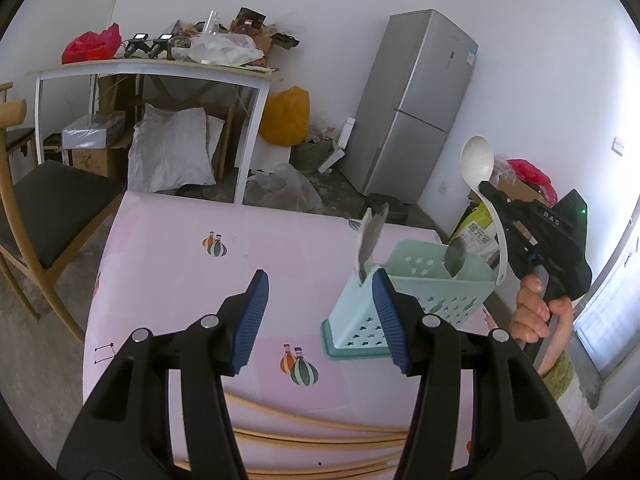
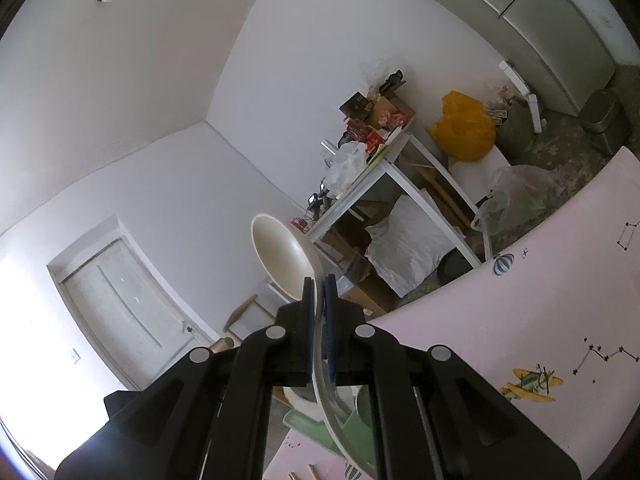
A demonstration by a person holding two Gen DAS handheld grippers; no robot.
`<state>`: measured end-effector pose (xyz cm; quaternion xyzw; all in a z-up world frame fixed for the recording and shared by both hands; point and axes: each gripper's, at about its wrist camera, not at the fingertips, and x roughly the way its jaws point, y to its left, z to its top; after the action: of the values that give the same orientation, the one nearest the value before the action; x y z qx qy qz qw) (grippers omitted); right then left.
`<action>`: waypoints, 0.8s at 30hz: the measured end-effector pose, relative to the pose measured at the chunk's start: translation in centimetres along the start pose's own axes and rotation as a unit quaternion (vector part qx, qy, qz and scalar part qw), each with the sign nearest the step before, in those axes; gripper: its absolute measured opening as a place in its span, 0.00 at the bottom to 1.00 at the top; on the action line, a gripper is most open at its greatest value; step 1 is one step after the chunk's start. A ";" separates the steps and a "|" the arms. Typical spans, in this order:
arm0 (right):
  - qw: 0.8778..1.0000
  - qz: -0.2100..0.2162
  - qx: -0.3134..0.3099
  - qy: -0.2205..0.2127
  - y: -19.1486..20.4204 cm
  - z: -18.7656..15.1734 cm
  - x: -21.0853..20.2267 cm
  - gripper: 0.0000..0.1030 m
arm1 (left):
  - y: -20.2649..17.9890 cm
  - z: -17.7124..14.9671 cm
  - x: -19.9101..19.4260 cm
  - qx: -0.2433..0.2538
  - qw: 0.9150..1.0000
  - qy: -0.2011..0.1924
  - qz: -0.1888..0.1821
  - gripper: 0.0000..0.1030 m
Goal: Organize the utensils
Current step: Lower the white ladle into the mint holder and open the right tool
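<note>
The left hand-held gripper (image 1: 320,316) is spread wide, its 2 blue-padded fingers (image 1: 252,316) holding nothing and touching nothing, poised above the pink surface (image 1: 168,248). Just ahead of its right-side finger stands the pale blue-green utensil holder (image 1: 420,300), upright on the surface, with a flat grey utensil (image 1: 370,240) sticking up from the near compartment and a dark spoon (image 1: 456,258) leaning in the far one. Below the left hand-held gripper, several wooden chopsticks (image 1: 320,436) lie flat on the surface. The right hand-held gripper (image 2: 319,284) is clamped tight on the white ladle (image 2: 286,258), pinching the handle just below the bowl. The bowl points up and ahead of its fingertips, while the curved handle runs back down between the fingers. In the left wrist view this ladle (image 1: 478,160) sits to the right of and above the holder, its handle end dropping close to the holder's right rim; whether it touches I cannot tell. The right hand (image 1: 536,312) grips the tool's handle from below, fingers curled, wrist low, so the right hand-held gripper (image 1: 490,192) tilts upward. In the right wrist view part of the green holder (image 2: 360,420) shows directly beneath the fingers.
</note>
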<state>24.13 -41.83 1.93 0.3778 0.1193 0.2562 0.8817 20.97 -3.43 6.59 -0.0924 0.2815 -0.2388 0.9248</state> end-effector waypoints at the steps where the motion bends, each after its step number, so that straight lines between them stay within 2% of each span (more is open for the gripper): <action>1: 1.000 -0.001 0.002 0.001 -0.2 0.0 0.2 0.05 | 0.1 0.0 0.0 0.000 1.000 0.000 0.002 0.49; 10: 1.000 0.023 0.016 0.006 -0.2 0.0 0.9 0.05 | 0.9 -0.1 -0.4 -0.004 1.000 -0.002 0.009 0.49; 18: 1.000 0.015 0.001 0.006 -0.1 0.9 1.9 0.05 | 1.2 -0.4 -0.1 -0.006 1.000 0.000 0.007 0.49; 24: 1.000 0.005 0.004 0.016 -1.2 0.4 2.2 0.05 | 1.7 -0.3 0.0 -0.010 1.000 0.000 0.013 0.49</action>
<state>26.56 -41.59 1.23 0.3778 0.1325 0.2666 0.8767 21.49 -1.93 5.84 -0.0976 0.2847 -0.2237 0.9270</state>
